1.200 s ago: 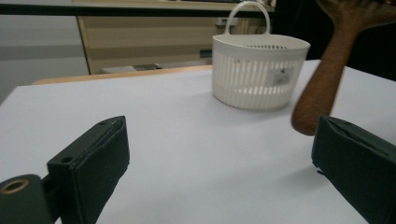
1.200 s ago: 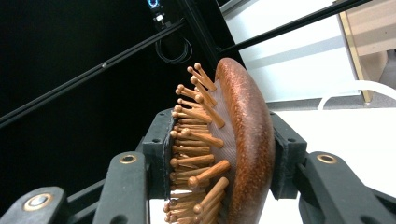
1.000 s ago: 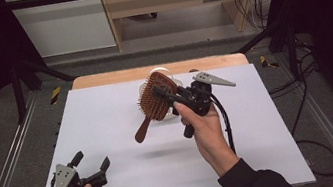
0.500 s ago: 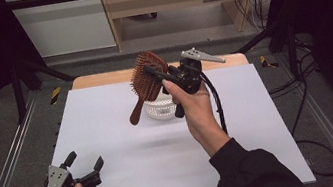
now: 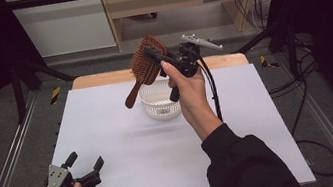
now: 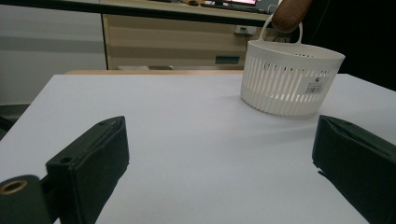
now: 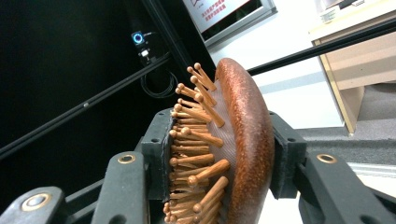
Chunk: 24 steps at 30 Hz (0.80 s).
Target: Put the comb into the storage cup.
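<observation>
two grippers: the right gripper (image 5: pixel 156 59) clamps a brush (image 5: pixel 145 66) above the basket (image 5: pixel 160 105), frame centre; left gripper (image 5: pixel 85 167) open, lower left.

White table (image 5: pixel 127 145), slatted white basket (image 5: pixel 160 105), seemingly empty

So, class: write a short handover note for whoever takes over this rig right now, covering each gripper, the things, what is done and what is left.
Right gripper: shut on the brush by its head, held in the air above the basket, handle slanting down.
Left gripper: open, holding nothing, low at the near left of the table.
Basket: upright at the far middle of the table.
Done: brush picked up and carried over the basket.
Left, probably: lower the brush into the basket and let go.
</observation>
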### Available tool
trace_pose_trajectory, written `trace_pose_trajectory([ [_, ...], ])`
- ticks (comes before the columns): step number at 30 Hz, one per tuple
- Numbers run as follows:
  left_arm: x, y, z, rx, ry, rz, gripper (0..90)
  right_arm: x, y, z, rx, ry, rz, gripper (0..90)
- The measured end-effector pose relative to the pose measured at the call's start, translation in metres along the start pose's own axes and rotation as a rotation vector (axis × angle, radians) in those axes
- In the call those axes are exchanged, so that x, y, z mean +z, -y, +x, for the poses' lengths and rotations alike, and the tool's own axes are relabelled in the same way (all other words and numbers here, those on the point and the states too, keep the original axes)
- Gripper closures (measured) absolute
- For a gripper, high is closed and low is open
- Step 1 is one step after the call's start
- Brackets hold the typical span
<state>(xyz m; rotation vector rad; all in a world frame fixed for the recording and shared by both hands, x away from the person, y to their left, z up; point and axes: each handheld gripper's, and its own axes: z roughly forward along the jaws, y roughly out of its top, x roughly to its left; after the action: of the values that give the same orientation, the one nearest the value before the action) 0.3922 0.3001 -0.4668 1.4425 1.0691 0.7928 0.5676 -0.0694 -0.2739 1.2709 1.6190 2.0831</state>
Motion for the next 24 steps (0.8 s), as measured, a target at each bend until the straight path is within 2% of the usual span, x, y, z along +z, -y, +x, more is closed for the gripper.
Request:
trace_pose_trajectory([
  [10, 0.001, 0.001, 0.000, 0.006, 0.000, 0.004, 4.0, 0.000, -0.005, -0.009, -0.008, 0.038, -0.051, 51.6],
  [24, 0.002, 0.001, 0.000, 0.011, 0.001, 0.003, 3.9, -0.005, -0.014, -0.026, -0.019, 0.093, -0.090, 51.5],
])
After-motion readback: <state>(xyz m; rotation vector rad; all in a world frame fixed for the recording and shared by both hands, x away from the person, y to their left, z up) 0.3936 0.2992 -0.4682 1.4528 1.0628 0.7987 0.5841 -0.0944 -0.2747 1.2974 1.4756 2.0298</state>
